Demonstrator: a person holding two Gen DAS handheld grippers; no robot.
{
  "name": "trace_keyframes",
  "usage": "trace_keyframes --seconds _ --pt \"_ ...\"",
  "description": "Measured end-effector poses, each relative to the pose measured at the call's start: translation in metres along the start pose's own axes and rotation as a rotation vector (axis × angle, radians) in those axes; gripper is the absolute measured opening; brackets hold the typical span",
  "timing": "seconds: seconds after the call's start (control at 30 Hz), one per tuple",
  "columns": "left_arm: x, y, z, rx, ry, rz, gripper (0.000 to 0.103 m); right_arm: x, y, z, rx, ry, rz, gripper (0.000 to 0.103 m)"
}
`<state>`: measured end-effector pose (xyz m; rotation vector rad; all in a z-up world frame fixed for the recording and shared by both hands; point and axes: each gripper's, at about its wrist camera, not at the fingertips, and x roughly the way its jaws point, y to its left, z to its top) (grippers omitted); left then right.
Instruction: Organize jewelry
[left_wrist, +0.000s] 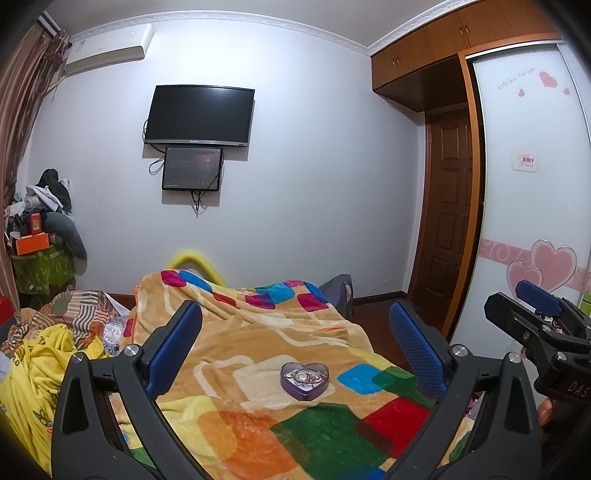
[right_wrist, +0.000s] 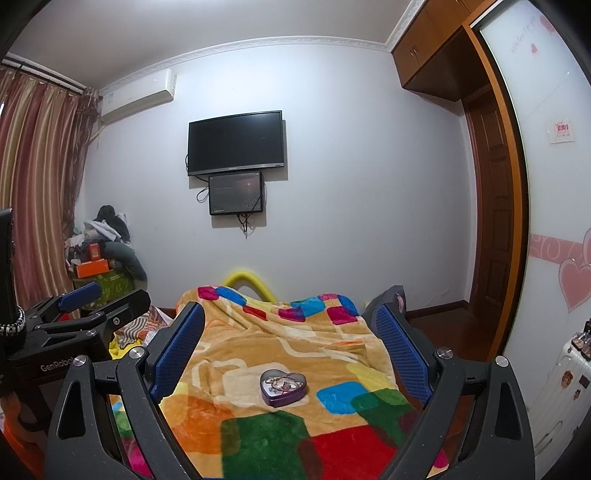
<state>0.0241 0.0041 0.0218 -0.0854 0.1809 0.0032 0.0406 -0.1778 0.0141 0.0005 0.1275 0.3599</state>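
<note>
Both of my grippers hover spread over the bed, with the heart-shaped tin lying between their fingers on the blanket.

My left gripper (left_wrist: 295, 325) has its 2 blue pads wide apart and holds nothing; my right gripper (right_wrist: 293, 332) is spread the same way and also holds nothing. The purple heart-shaped tin (left_wrist: 304, 380) sits open on the patchwork blanket (left_wrist: 258, 332), well ahead of both grippers, and I think the tangle inside is jewelry, though it is too small to sort out. Only the left view shows the yellow bedding (left_wrist: 33, 373) heaped beside the blanket. Only the right view shows the striped curtain (right_wrist: 37, 177) and a white suitcase (right_wrist: 561, 373) by the wardrobe.
</note>
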Motion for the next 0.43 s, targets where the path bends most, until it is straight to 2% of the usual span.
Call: trace_keyframes --seconds 0.43 --pt "0.0061 0.0025 -0.0041 -0.009 0.014 -0.003 0.103 0.0014 -0.0010 -0.0046 0.020 0.013 -0.002 0.093"
